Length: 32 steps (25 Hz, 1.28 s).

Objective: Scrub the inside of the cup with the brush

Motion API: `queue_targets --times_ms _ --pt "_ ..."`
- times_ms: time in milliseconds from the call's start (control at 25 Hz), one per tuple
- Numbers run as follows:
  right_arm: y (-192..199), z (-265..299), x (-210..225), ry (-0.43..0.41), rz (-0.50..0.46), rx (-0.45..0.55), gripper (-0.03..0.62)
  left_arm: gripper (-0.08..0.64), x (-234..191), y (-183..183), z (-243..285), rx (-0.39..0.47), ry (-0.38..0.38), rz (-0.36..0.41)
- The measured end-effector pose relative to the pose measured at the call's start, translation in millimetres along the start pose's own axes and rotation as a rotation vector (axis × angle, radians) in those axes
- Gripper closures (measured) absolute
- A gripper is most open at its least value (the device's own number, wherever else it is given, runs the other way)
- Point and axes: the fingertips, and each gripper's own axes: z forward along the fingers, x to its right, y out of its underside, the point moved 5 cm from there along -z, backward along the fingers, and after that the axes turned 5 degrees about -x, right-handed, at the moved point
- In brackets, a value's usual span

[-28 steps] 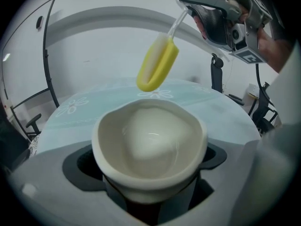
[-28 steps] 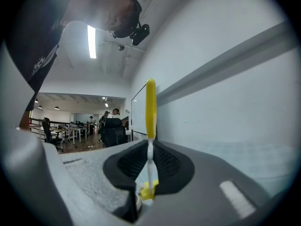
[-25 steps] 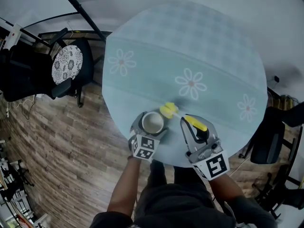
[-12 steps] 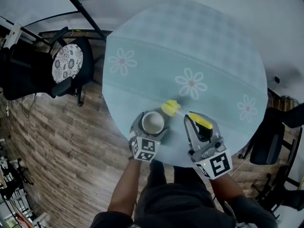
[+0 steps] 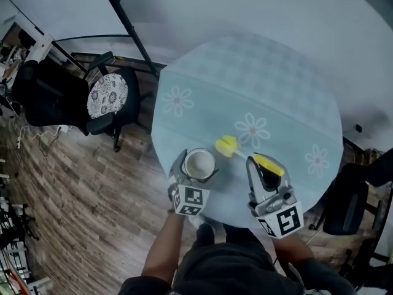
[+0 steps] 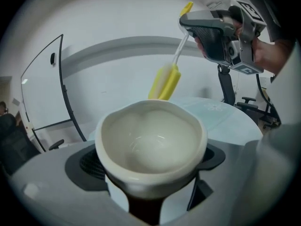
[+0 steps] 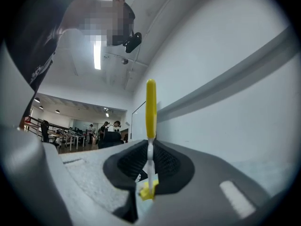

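Chair (image 5: pixel 107 97) with a spotty cushion stands on the wood floor (image 5: pixel 73 183), left of the round table (image 5: pixel 276 85) with its blue flower cloth. Next comes the left gripper (image 5: pixel 196 168), over the near edge of the table. Its jaws squeeze a white cup (image 5: pixel 198 161) from both sides. The cup's mouth faces up, and it is white inside. Just to the right of the cup is the yellow head of the brush (image 5: pixel 226 145). It is near the rim but not in the cup. The brush's thin white stick runs right to the right gripper (image 5: pixel 263 168), whose jaws are pinched tight on the handle.
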Motion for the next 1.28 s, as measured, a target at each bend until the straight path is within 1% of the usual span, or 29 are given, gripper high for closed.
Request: queue_targets --times_ms 200,360,480,640,800,960,1080,1160,1280 --pt "-50.4 -10.6 -19.8 -0.023 -0.037 0.073 0.554 0.003 -17.1 -42.3 -51.2 0.072 -0.080 0.022" --pt "-92.8 -21.0 -45.9 -0.056 -0.108 0.142 0.554 0.003 -26.4 -73.7 -93.3 0.123 -0.143 0.045" --pt "-120.2 -26.6 -66.7 -0.064 -0.130 0.186 0.554 0.003 -35.5 -92.9 -124.0 0.160 -0.177 0.057" --pt "-148.0 -37.5 -89.6 -0.073 -0.167 0.239 0.554 0.003 -41.5 -112.4 -158.0 0.201 -0.214 0.095" --pt "-175.2 -47.4 -109.4 -0.107 -0.212 0.289 0.554 0.003 -41.8 -114.3 -177.1 0.217 -0.236 0.087" --pt "-196.4 -58.6 -129.4 -0.154 -0.201 0.341 0.554 0.003 -41.3 -108.8 -187.6 0.210 -0.242 0.082" --pt "-203.4 -64.1 -148.8 -0.207 -0.202 0.363 0.554 0.003 -45.6 -106.7 -190.8 0.206 -0.251 0.082" --pt "-203.4 -67.6 -162.6 -0.247 -0.209 0.358 0.554 0.003 -48.8 -105.7 -192.9 0.201 -0.258 0.079" --pt "-205.8 -70.8 -181.7 -0.307 -0.184 0.362 0.554 0.003 -53.2 -105.1 -196.4 0.194 -0.271 0.072"
